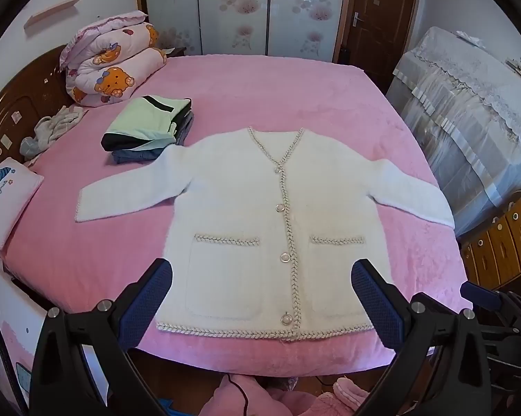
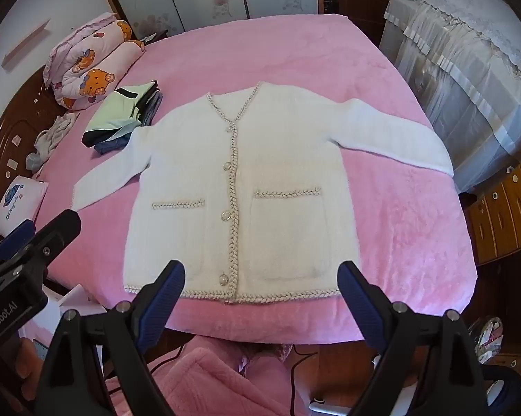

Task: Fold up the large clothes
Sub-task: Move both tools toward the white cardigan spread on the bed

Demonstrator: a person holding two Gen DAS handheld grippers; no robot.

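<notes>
The white cardigan lies flat, buttoned, on the pink bed; both hand-held grippers, left and right, hover empty, jaws apart, above its hem, best pinching each sleeve cuff squarely

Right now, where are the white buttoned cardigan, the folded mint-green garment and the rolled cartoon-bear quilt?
white buttoned cardigan (image 1: 239, 208): left wrist view, chest panel.
folded mint-green garment (image 1: 140, 121): left wrist view, top face.
rolled cartoon-bear quilt (image 2: 87, 69): right wrist view, front roll.
</notes>
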